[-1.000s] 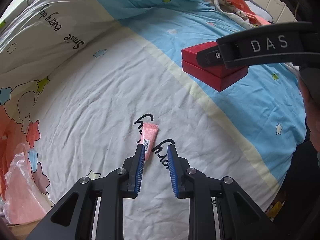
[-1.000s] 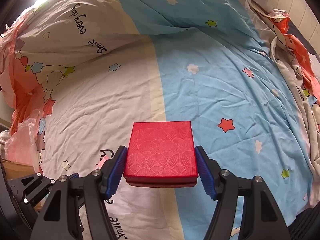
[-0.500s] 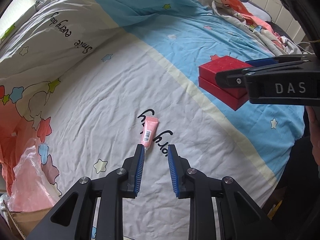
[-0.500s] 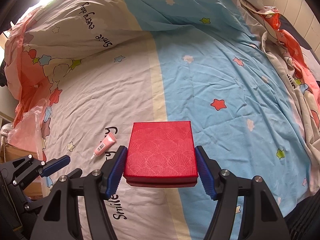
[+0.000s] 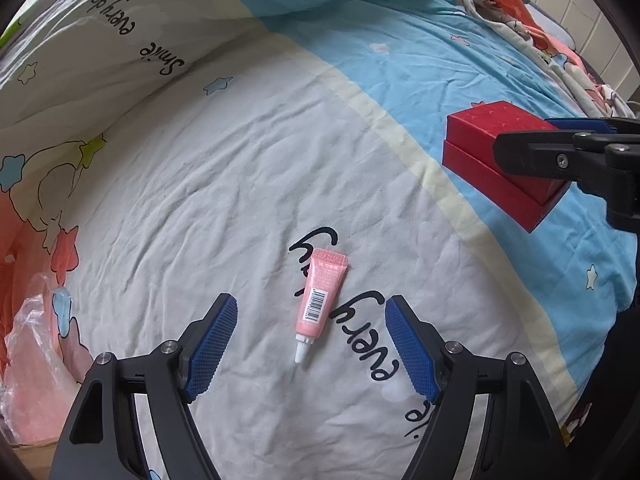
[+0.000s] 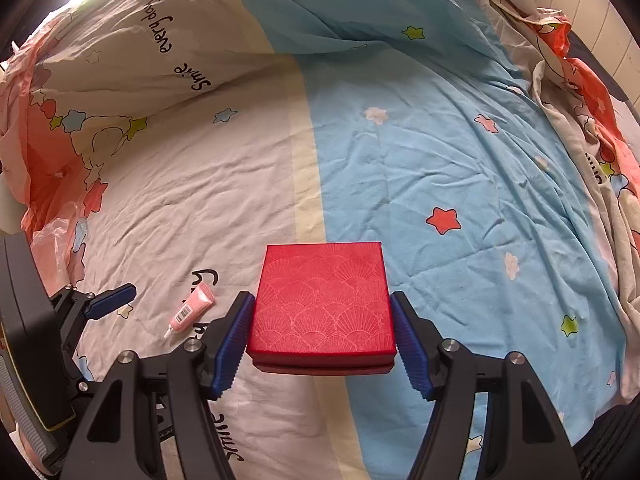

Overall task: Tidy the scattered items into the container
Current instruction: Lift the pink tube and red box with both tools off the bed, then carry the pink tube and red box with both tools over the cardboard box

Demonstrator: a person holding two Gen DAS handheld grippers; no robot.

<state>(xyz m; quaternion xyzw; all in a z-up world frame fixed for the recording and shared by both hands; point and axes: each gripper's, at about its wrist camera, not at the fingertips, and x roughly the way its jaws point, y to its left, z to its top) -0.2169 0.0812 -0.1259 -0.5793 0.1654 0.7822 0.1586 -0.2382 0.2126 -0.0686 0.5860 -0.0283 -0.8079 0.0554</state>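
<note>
A small pink tube (image 5: pixel 321 296) with a white tip and a barcode lies flat on the bedsheet (image 5: pixel 224 184). My left gripper (image 5: pixel 311 334) hangs just above it, jaws opening wide, with the tube's tip end between the blue pads and touching neither. My right gripper (image 6: pixel 323 330) is shut on a red box (image 6: pixel 323 304) with a fan pattern on its lid, held above the sheet. The red box (image 5: pixel 480 152) and the right gripper show at the right of the left wrist view. The pink tube (image 6: pixel 191 309) and a left fingertip (image 6: pixel 114 300) show at lower left of the right wrist view.
The sheet is white, cream and blue with stars and black lettering. A crumpled pink plastic bag (image 5: pixel 36 356) lies over a cardboard edge at lower left. Rumpled orange and white bedding (image 6: pixel 576 80) is heaped at the far right, against a tiled wall.
My left gripper has opened from nearly shut to wide and sunk toward the pink tube, which now lies between its fingers. The right gripper still holds the red box.
</note>
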